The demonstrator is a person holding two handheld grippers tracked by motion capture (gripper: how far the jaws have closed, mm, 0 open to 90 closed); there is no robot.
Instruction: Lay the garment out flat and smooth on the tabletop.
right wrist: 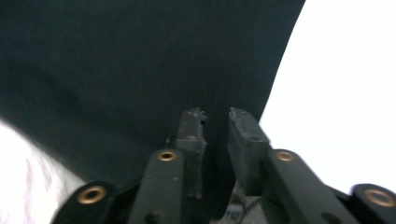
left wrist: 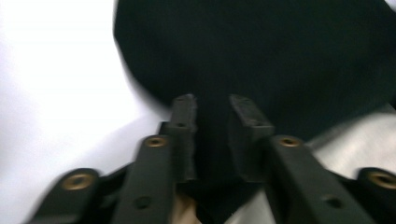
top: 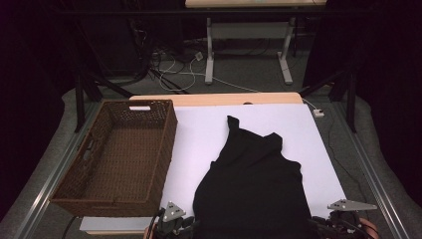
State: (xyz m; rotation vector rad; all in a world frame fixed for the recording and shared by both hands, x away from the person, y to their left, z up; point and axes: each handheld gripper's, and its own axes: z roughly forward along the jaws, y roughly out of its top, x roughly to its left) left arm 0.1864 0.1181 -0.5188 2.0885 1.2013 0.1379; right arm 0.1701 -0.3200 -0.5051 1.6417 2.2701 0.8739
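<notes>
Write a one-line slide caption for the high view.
Black garment lies spread on the white table beside an empty brown wicker basket, grippers at its near hem.

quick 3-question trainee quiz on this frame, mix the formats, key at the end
1. True or false: the brown wicker basket holds folded clothes.
2. Where does the black garment lie? A) in the basket B) spread on the white table top to the right of the basket C) on the floor
3. Fill in: the left gripper and the right gripper sit at the garment's ____ edge in the high view, one at each corner.

Key: 1 false, its woven bottom is bare. 2 B. 3 near (bottom) edge; each gripper's jaws stand slightly apart, with black cloth in the gap.
</notes>
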